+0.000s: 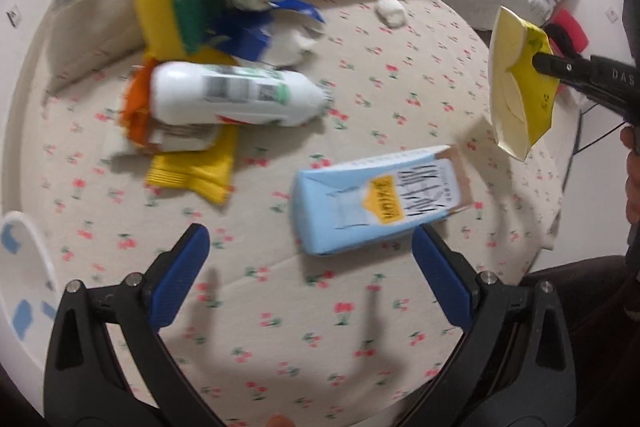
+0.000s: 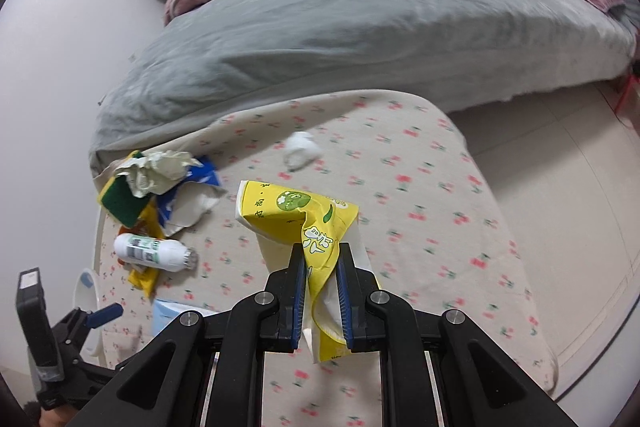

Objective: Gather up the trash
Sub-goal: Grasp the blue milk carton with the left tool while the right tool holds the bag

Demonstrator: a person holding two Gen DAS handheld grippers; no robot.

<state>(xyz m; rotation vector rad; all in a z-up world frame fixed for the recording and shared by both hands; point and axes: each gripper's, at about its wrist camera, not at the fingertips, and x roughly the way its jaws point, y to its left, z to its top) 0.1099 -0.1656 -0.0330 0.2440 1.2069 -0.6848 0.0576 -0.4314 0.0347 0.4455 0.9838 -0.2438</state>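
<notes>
My right gripper [image 2: 320, 251] is shut on a crumpled yellow paper cup [image 2: 296, 215] and holds it above the cherry-print mat [image 2: 420, 195]; the cup also shows in the left wrist view [image 1: 520, 83]. My left gripper [image 1: 310, 239] is open and empty, just above a light blue carton [image 1: 380, 199] lying on the mat. A white bottle [image 1: 236, 95] lies on its side on yellow and orange wrappers [image 1: 192, 171]. A pile of crumpled paper, a yellow-green pack [image 1: 176, 11] and blue-white wrapper [image 1: 276, 31] sits behind it. A white tissue ball [image 1: 390, 11] lies farther back.
A grey duvet [image 2: 360, 27] and pink blanket cover the bed behind the mat. A white bin rim [image 1: 28, 267] with blue marks is at the left edge. Bare floor [image 2: 560, 187] lies right of the mat.
</notes>
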